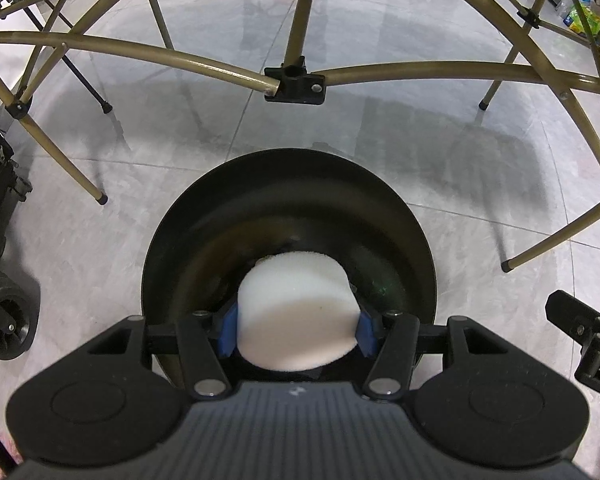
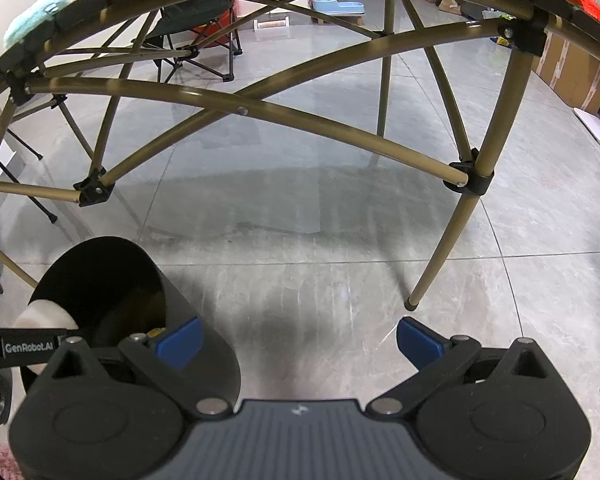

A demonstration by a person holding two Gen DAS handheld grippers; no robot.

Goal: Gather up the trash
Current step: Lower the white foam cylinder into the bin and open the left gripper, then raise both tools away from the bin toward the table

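Floor (image 1: 380,60): glossy grey marbled tiles, thin grout lines, pale reflections and soft shadows across it.

Standing directly on it:
- Black round bin (image 1: 400,216), near centre in the left wrist view, open mouth facing up. In the right wrist view it sits near left.
- Brass-coloured folding frame legs (image 2: 444,248) with black end caps; one foot lands on the tile at centre right, others left and right of the bin.
- Black wheeled cart (image 1: 4,320) at near left edge; only a wheel and part of the body are visible.
- Folding chair (image 2: 204,36) far left.
- Cardboard boxes (image 2: 572,72) far right.
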